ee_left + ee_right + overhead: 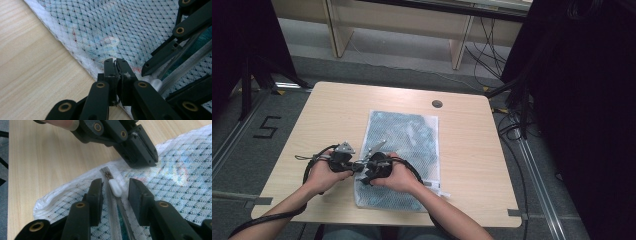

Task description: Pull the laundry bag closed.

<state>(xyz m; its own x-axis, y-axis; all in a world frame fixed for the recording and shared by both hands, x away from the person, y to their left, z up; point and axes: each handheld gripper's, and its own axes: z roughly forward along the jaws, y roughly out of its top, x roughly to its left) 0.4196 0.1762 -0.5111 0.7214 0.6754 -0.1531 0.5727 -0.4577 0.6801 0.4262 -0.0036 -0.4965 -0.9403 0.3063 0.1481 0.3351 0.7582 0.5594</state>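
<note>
Both my grippers work at the near left edge of the white mesh zip bag (399, 150) on the pale wooden table (327, 115).

My left gripper (115, 65) is pressed together, pinching the bag's mesh edge. My right gripper (115, 192) stands spread, its jaws either side of the small white zipper pull (115, 188) without touching it, just beside the left one.

Both forearms are brought in from six o'clock, the hands set side by side. The left gripper (355, 164) is held clamped shut (pads pressed together); the right gripper (115, 195) is kept parted.
</note>
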